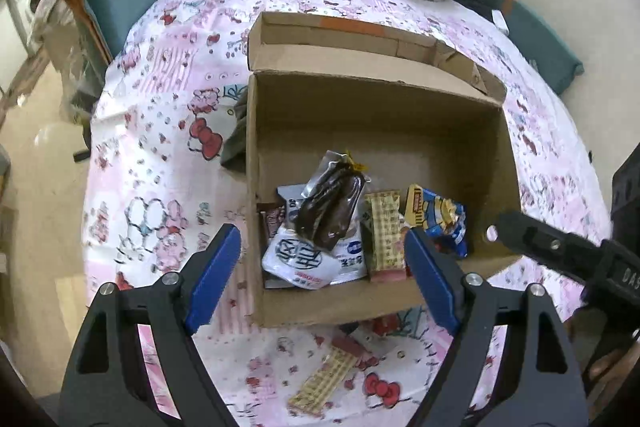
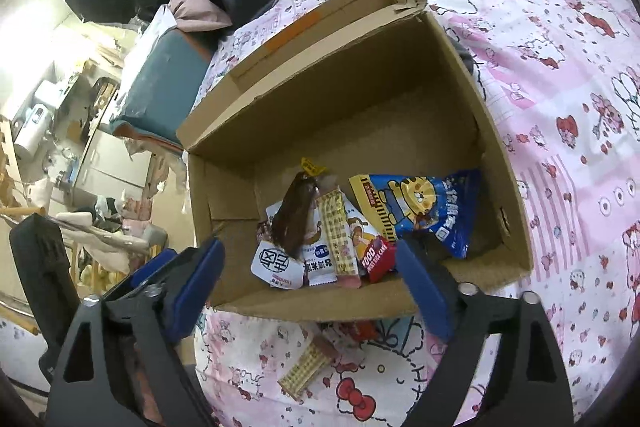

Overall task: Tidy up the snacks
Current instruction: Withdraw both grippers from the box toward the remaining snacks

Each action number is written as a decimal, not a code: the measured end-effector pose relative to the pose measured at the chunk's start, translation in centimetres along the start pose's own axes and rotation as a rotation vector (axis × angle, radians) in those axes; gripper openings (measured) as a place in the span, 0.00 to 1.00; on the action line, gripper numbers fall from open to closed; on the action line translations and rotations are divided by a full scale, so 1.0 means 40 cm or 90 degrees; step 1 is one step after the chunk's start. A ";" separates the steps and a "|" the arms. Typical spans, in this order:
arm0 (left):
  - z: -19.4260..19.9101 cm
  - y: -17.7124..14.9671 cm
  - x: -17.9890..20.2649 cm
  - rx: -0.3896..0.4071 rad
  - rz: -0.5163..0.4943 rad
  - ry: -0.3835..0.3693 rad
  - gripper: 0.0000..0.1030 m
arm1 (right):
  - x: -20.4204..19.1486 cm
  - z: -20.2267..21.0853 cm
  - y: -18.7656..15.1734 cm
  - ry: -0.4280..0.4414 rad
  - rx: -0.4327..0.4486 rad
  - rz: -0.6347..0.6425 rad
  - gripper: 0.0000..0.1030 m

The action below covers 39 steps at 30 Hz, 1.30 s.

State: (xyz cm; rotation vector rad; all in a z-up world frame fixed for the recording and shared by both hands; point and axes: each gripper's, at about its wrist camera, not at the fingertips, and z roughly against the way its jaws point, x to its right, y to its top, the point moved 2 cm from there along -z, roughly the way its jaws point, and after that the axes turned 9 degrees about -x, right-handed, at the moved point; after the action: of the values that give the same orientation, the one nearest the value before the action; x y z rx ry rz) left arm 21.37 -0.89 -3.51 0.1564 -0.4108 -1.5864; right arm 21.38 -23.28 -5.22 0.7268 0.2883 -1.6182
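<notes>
Left wrist view shows both grippers, left point(image 1: 322, 267) and right point(image 2: 308, 285), gaping empty above the light, crinkly yellow-checked wafer packet point(image 1: 322, 383) on the bedsheet, probably best pinched across its narrow middle.

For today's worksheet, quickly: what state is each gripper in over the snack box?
Left gripper: jaws open, holding nothing.
Right gripper: jaws open, holding nothing.
</notes>
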 end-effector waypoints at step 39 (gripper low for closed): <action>0.010 -0.214 -0.019 -0.042 -0.005 0.033 0.79 | 0.059 0.073 -0.246 -0.095 0.026 0.022 0.95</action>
State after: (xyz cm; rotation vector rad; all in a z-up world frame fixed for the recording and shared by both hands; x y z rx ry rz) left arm 13.29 0.00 -6.28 0.1485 -0.3174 -1.5983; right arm 11.07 -24.94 -6.53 0.6352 0.1348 -1.6389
